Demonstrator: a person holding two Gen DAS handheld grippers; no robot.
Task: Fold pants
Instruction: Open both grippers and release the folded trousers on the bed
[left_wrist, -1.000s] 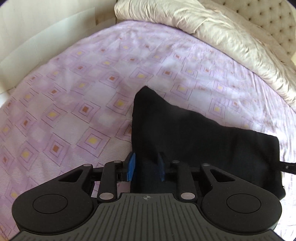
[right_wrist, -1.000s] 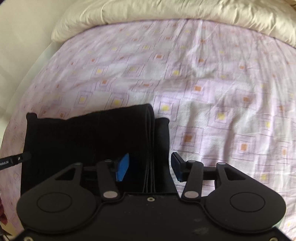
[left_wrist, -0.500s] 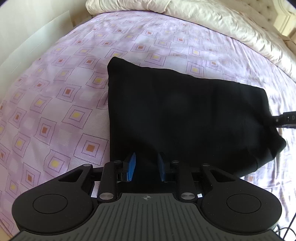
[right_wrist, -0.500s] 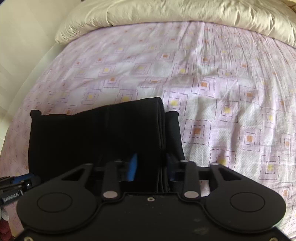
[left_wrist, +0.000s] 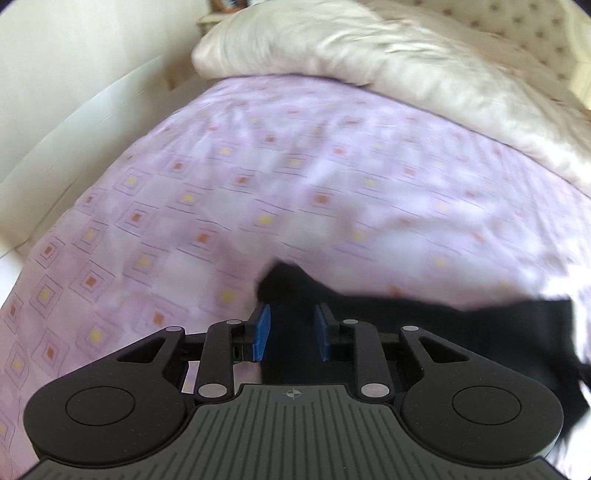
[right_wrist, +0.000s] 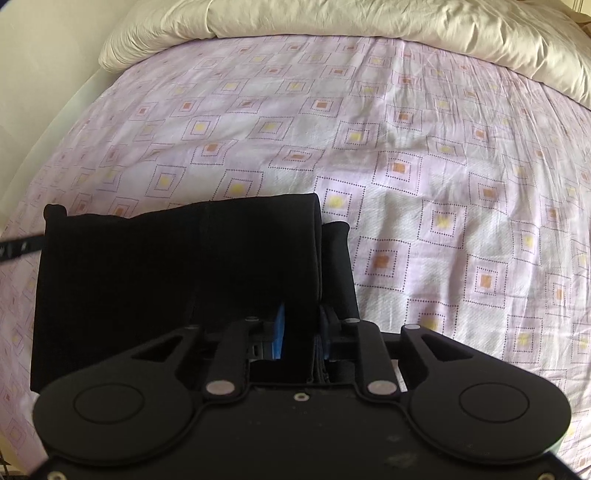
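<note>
Right gripper (right_wrist: 300, 334): blue-padded fingers (right_wrist: 279, 332) have just been closing, now pinching the stacked right edge of the folded black fabric pants (right_wrist: 177, 269).

Left gripper (left_wrist: 291, 332): fingers pinching the pants' left corner.

Pants: on lilac square-patterned bed sheet (right_wrist: 406, 155), long axis left-right, stretched between both grippers.

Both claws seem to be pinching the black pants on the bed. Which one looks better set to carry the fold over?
Probably the left gripper: it holds one corner of the pants, while the right gripper grips the thick folded edge.

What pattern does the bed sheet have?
Lilac bed sheet with dotted squares, yellow or orange centres; clearest in the right wrist view.
</note>
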